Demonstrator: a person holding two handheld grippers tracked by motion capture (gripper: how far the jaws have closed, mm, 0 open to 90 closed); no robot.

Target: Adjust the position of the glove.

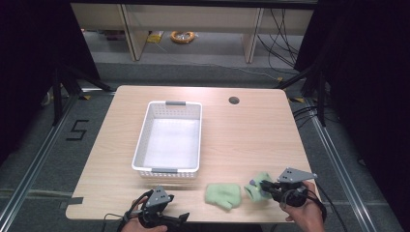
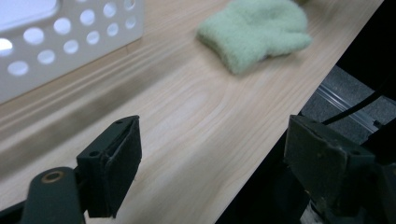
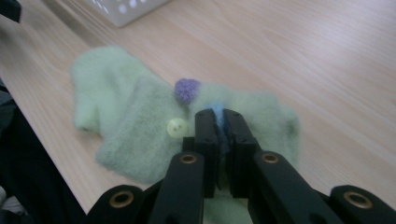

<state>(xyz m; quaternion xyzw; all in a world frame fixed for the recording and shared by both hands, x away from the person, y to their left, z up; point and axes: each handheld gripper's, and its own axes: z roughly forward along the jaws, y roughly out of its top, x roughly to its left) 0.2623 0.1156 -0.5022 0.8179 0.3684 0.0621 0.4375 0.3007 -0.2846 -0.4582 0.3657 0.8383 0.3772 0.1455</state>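
Observation:
Two fuzzy pale-green mittens lie near the table's front edge. One mitten (image 1: pixel 223 195) (image 2: pixel 254 32) (image 3: pixel 91 79) rests flat on the wood. The other mitten (image 1: pixel 254 189) (image 3: pixel 266 116), with a purple pom-pom (image 3: pixel 187 89) and a yellow-green button (image 3: pixel 177 128), is pinched at a blue bit by my right gripper (image 1: pixel 261 187) (image 3: pixel 223 116), which is shut on it. My left gripper (image 1: pixel 179 218) (image 2: pixel 219 158) sits at the front edge, left of the flat mitten, jaws wide open with nothing between them.
A white perforated basket (image 1: pixel 141 145) (image 2: pixel 70 42) stands mid-table, beyond the left gripper. A round cable hole (image 1: pixel 234 100) is in the far right of the tabletop. Bare wood stretches right of the basket. The table's front edge drops off beside both hands.

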